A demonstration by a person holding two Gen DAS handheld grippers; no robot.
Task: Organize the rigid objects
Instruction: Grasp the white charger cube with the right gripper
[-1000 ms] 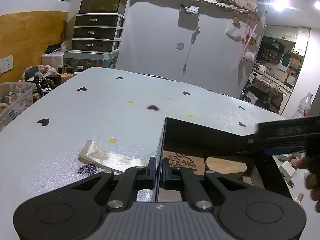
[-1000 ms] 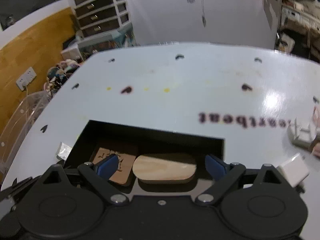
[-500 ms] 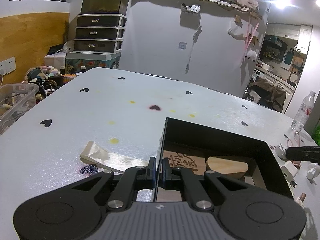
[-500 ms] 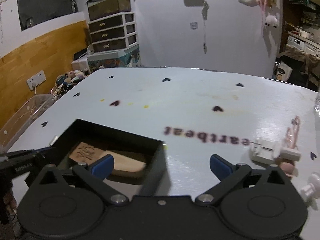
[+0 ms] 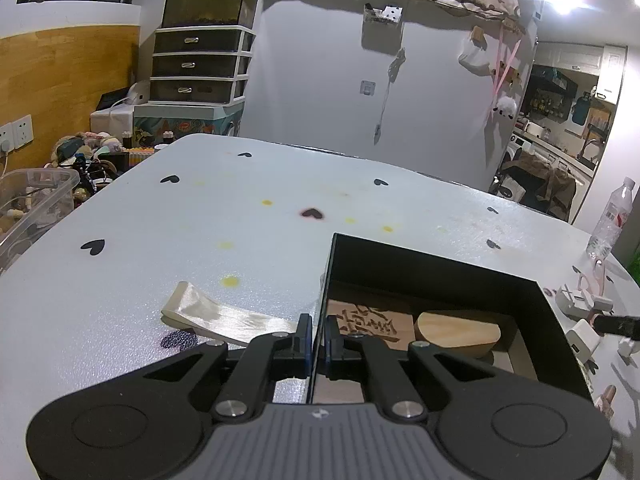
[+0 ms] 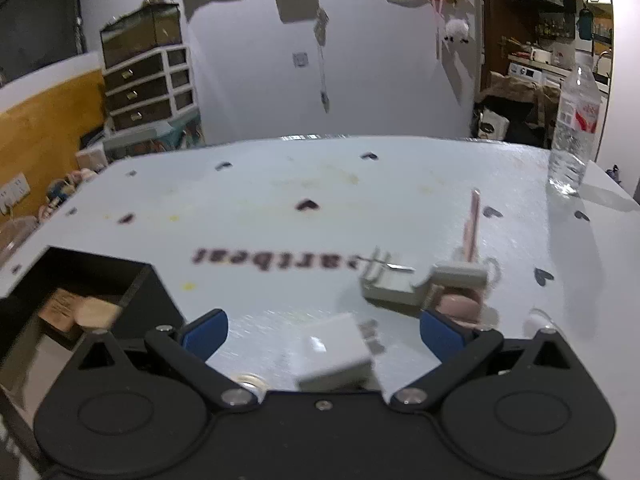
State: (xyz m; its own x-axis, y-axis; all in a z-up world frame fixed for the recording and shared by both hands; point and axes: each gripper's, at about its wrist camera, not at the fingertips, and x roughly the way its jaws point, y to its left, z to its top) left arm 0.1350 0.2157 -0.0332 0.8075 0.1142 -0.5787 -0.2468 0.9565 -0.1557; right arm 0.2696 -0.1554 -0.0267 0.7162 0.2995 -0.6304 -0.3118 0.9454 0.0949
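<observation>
A black open box (image 5: 440, 268) stands on the white table, with a carved wooden block (image 5: 368, 320) and an oval wooden piece (image 5: 456, 330) lying inside. My left gripper (image 5: 318, 336) is shut on the box's near left wall. In the right wrist view the box (image 6: 140, 292) sits at the lower left. My right gripper (image 6: 322, 332) stands open just above the table to the right of the box. A white charger cube (image 6: 332, 356) lies between its blue pads (image 6: 204, 332), untouched. One right finger (image 5: 618, 326) shows at the left wrist view's right edge.
A white plug adapter (image 6: 400, 286), a pink capsule-like item (image 6: 460, 306) and a pink stick (image 6: 472, 228) lie just beyond the charger. A water bottle (image 6: 574, 120) stands at the far right corner. A beige ribbon strip (image 5: 216, 318) lies left of the box. A clear bin (image 5: 32, 208) sits off the table's left edge.
My right gripper has swung from above the box to the right, over the white charger, and opened a little wider. The left gripper and the box have not moved.
</observation>
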